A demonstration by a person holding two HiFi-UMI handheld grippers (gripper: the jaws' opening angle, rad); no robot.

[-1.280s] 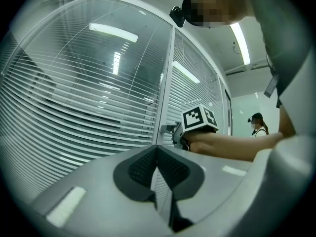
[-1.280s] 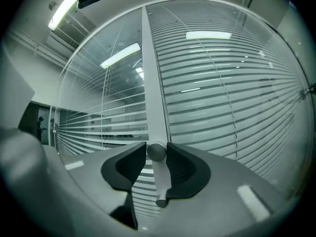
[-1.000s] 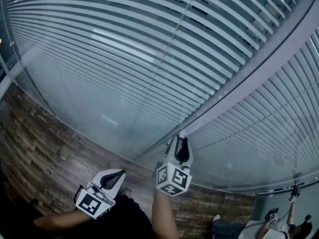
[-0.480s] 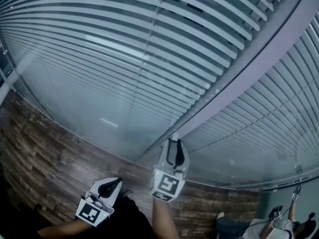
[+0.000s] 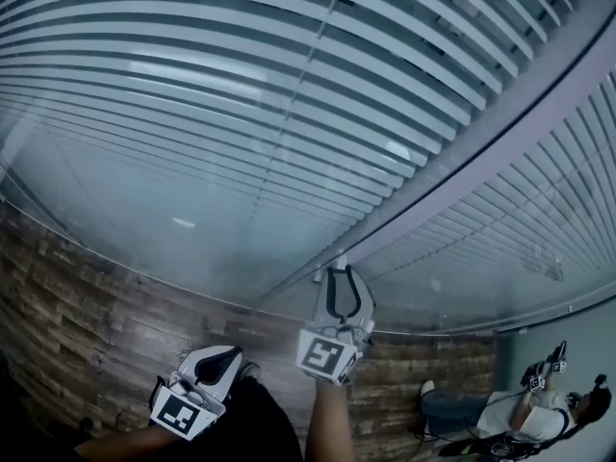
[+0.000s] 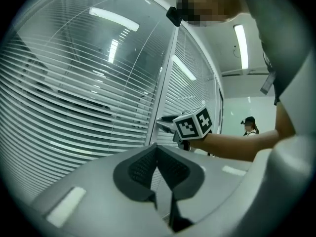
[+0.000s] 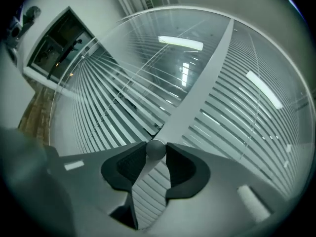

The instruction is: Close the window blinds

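The right tongs are pinching a small round knob that is projecting from the upright frame post between two glazed panels. The knob is sitting right at the jaw tips, one pad pressing on each side. The rest of the jaw gap is showing only post and slats behind it. Gripping at the tips appears deliberate. The knob is small and close against the post, so a deeper hold would be fouling the frame. The tongs are pointing roughly level at the post, which is lining them up with the knob's axis for a rolling motion of the wrist.

The left tongs are pressed together with nothing between them. They are hanging lower and to the left, well apart from the knob and clear of the glass. This is probably a standby position, since the knob is taking one tool only.

The window blinds are hanging behind the glass on both sides of the post. Dark gaps are showing between the slats, so they are judged as not yet fully closed. The slats themselves are lying beyond the reach of either tongs, and the knob is serving as the only contact point.
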